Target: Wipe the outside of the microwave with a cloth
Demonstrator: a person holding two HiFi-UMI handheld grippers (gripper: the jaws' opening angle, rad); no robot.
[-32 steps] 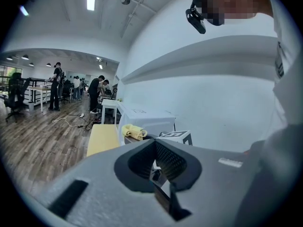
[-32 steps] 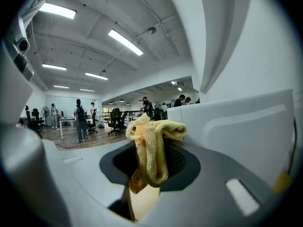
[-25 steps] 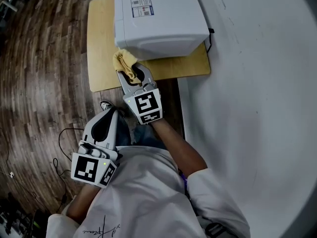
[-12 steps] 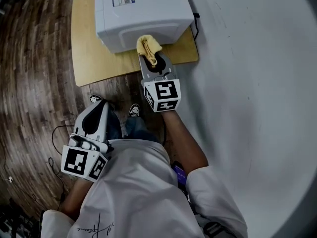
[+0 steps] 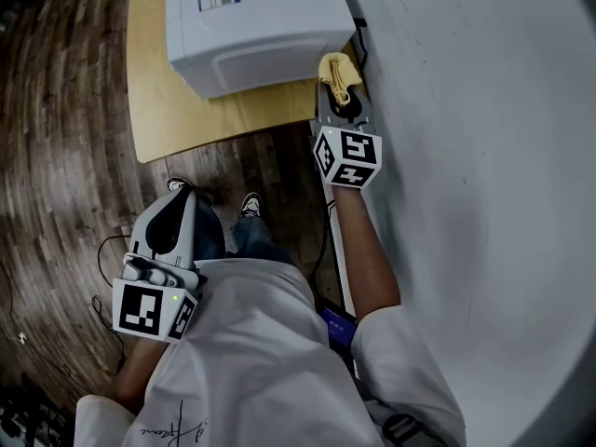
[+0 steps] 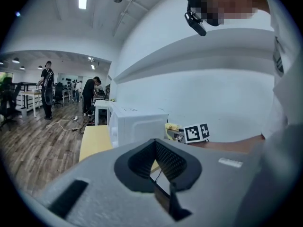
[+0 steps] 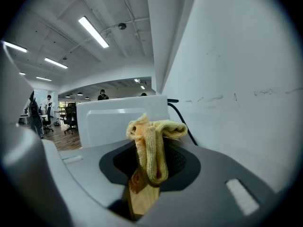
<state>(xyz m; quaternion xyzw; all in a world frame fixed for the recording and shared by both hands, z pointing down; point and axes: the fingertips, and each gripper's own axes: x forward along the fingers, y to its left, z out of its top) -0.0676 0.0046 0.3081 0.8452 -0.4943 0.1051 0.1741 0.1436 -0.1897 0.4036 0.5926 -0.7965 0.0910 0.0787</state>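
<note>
Backing onto the white wall (image 5: 484,110), the light wooden bench (image 5: 163,110) carries the white boxy microwave (image 5: 251,17); right tongs (image 5: 341,99) up at its right front corner, clamped on the folded yellow cloth (image 5: 333,67) just beside the casing; left tongs (image 5: 189,196) hang low by the person's white shirt (image 5: 251,361), jaws together, empty

Dark plank floor (image 5: 56,175) meets a white wall (image 5: 484,156); a pale wooden table (image 5: 158,110) stands beside it. Strip lights (image 7: 93,32) line the ceiling (image 7: 123,8).
</note>
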